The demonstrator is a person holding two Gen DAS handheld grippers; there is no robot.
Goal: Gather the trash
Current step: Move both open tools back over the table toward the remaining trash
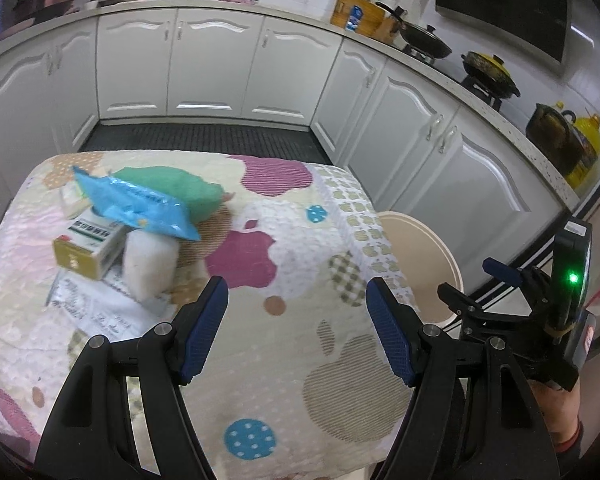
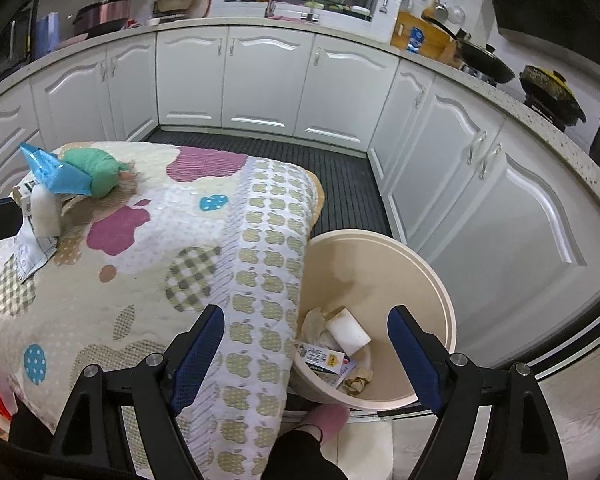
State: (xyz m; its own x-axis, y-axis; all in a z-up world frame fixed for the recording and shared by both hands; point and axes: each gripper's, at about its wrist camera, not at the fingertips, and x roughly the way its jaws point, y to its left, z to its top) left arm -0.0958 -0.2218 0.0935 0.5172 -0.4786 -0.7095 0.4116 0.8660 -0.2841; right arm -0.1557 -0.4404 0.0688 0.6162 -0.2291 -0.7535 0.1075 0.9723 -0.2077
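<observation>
On the cloth-covered table [image 1: 292, 264] lies a pile of trash: a blue wrapper [image 1: 140, 206], a green cloth lump [image 1: 180, 192], a medicine box [image 1: 90, 246], a white sponge [image 1: 150, 266] and a printed paper [image 1: 100, 316]. My left gripper [image 1: 298, 328] is open and empty above the table, right of the pile. My right gripper [image 2: 306, 350] is open and empty above the beige trash bin [image 2: 428, 264], which holds a white sponge [image 2: 348, 332], a small carton [image 2: 324, 360] and crumpled paper [image 2: 356, 384]. The pile also shows in the right wrist view [image 2: 60, 176].
The bin [image 1: 420, 256] stands on the floor at the table's right edge. White kitchen cabinets [image 2: 268, 80] line the back and right. A dark floor mat [image 2: 340, 184] lies between them. A slippered foot [image 2: 324, 420] is beside the bin.
</observation>
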